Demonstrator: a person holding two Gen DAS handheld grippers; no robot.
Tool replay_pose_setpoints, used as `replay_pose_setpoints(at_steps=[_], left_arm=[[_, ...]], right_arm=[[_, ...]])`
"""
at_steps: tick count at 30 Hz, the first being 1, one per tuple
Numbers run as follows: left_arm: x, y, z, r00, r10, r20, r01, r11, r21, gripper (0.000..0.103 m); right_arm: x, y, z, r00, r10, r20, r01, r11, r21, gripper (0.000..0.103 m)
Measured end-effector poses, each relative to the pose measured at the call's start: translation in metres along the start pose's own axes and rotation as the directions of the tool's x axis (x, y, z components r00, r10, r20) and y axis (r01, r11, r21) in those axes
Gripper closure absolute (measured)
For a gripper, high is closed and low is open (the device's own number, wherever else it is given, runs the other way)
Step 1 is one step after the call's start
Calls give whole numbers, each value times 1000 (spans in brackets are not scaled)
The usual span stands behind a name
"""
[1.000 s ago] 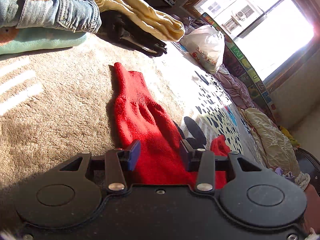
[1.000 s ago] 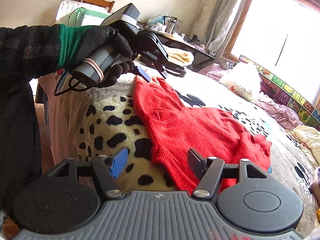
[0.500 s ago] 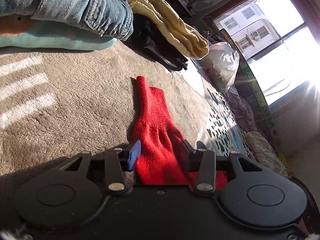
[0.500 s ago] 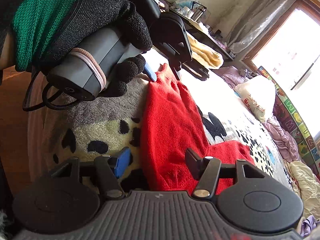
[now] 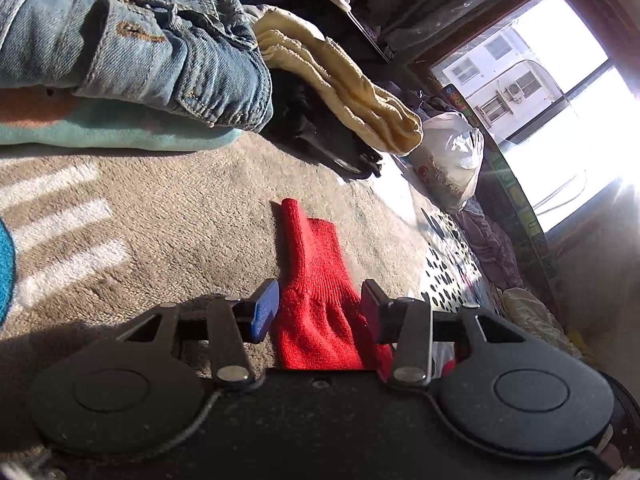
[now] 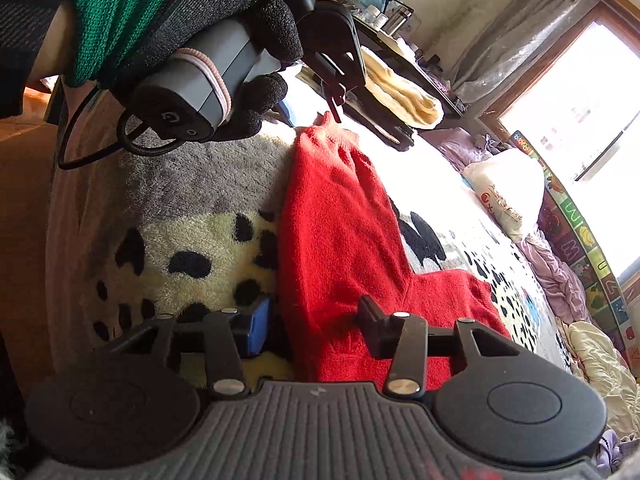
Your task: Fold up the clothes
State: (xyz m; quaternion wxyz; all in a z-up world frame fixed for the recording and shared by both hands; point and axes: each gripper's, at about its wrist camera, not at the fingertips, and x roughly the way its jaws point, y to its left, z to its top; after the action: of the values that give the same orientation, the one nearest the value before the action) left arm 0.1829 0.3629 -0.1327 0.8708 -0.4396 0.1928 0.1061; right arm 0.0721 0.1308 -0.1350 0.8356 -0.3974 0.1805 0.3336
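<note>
red sweater (image 6: 340, 240) frame centre; left gripper (image 5: 318, 312) spread astride its sleeve cuff (image 5: 312, 248), right gripper (image 6: 312, 320) spread over its hem.

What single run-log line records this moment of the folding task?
step: reach | left gripper: open, straddling red sweater sleeve | right gripper: open over sweater edge | surface: spotted blanket | fold: not yet done

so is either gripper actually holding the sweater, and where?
No. Left gripper open around the red sweater sleeve; right gripper open around its edge.
</note>
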Motion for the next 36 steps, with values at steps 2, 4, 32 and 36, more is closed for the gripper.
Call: replay_pose_setpoints(at_steps=[2, 4, 32, 36], left_arm=[[5, -16, -5, 996, -83, -40, 85, 995, 54, 59], [18, -37, -13, 976, -166, -143, 182, 977, 111, 59], [96, -162, -97, 921, -14, -389, 251, 784, 568, 98], [88, -181, -110, 936, 3, -351, 238, 731, 640, 99]], right_arm=[[-3, -7, -1, 1000, 2, 16, -2, 999, 51, 77], [-7, -14, -3, 999, 2, 42, -7, 993, 115, 83], [-17, -51, -48, 978, 15, 210, -111, 884, 455, 91], [-22, -59, -54, 976, 1, 217, -112, 858, 501, 92]])
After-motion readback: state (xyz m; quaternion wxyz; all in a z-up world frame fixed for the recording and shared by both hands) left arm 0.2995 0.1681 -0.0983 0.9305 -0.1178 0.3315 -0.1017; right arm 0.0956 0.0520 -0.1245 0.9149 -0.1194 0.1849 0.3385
